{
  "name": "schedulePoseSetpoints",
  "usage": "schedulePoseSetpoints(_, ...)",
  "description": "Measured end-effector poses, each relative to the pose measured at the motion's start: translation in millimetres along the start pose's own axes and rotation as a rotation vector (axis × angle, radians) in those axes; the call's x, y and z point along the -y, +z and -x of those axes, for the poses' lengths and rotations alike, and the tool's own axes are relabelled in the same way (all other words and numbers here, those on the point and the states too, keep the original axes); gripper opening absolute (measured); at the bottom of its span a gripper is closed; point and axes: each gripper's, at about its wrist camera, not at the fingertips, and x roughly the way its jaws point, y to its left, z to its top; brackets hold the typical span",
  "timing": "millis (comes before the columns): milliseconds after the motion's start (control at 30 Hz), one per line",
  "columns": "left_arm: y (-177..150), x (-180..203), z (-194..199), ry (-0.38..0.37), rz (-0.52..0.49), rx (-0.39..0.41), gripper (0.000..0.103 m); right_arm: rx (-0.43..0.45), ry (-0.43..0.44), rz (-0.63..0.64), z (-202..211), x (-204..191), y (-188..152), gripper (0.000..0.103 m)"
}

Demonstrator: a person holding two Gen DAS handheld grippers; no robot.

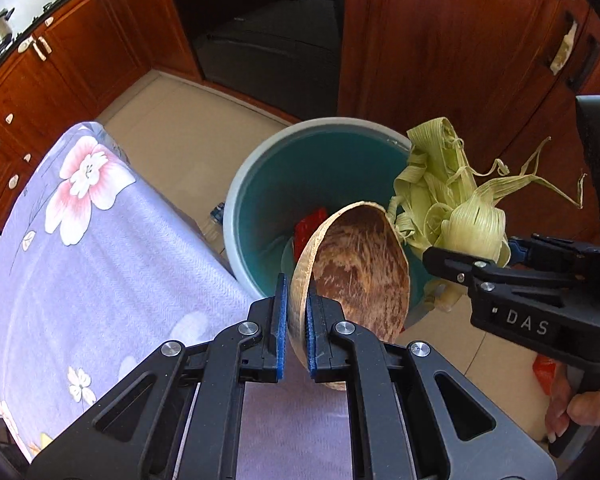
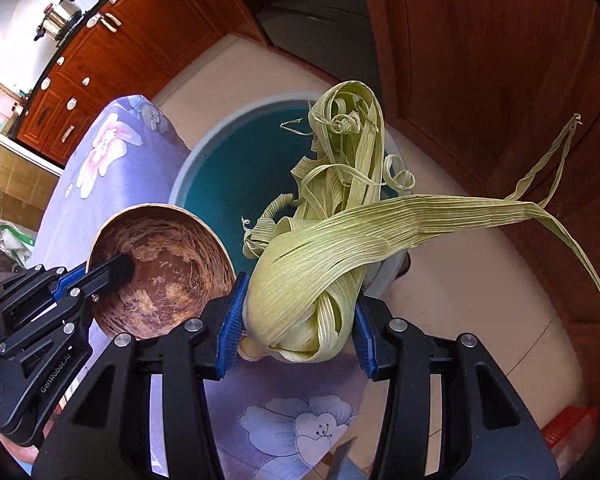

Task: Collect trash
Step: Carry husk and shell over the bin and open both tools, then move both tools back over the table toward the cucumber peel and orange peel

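My left gripper (image 1: 297,312) is shut on the rim of a brown coconut shell half (image 1: 360,268), held tilted over the near edge of a teal trash bin (image 1: 260,196). My right gripper (image 2: 298,320) is shut on a bundle of pale green corn husks (image 2: 320,256), held over the bin's right side (image 2: 220,184). In the left wrist view the right gripper (image 1: 480,258) holds the husks (image 1: 452,200) at the right. In the right wrist view the left gripper (image 2: 96,280) holds the shell (image 2: 168,276) at the left. A red wrapper (image 1: 310,224) lies inside the bin.
A table with a purple floral cloth (image 1: 100,260) lies to the left and below the grippers. Wooden cabinets (image 1: 440,40) stand behind the bin. A plastic bottle (image 1: 216,216) lies on the floor beside the bin. A red packet (image 2: 568,428) lies on the floor at right.
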Motion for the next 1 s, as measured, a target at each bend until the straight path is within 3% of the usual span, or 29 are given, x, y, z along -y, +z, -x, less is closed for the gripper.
schedulePoseSetpoints(200, 16, 4, -30, 0.001, -0.011, -0.044, 0.009, -0.043, -0.019, -0.004, -20, 5, 8, 0.045)
schedulePoseSetpoints(333, 19, 5, -39, -0.021, -0.002, -0.073, 0.015, -0.058, -0.012, -0.011, -25, 8, 10, 0.05)
schedulePoseSetpoints(400, 19, 3, -37, -0.019, -0.002, -0.061, 0.03, -0.059, -0.007, -0.016, -26, 7, 13, 0.055)
schedulePoseSetpoints(433, 19, 3, -35, -0.014, 0.001, -0.054, 0.05, -0.061, 0.002, -0.022, -25, 8, 13, 0.061)
schedulePoseSetpoints(467, 19, 1, -32, 0.003, 0.008, -0.042, 0.055, -0.057, 0.007, -0.031, -23, 8, 14, 0.065)
schedulePoseSetpoints(567, 17, -5, -23, -0.008, 0.047, -0.037, 0.063, -0.048, 0.013, -0.062, -19, 8, 13, 0.08)
schedulePoseSetpoints(833, 0, -28, 10, -0.035, 0.134, -0.001, 0.099, -0.023, -0.007, -0.094, 6, 3, 6, 0.091)
schedulePoseSetpoints(1000, -13, -38, 31, -0.043, 0.169, 0.017, 0.099, 0.004, -0.009, -0.067, 26, -11, 0, 0.091)
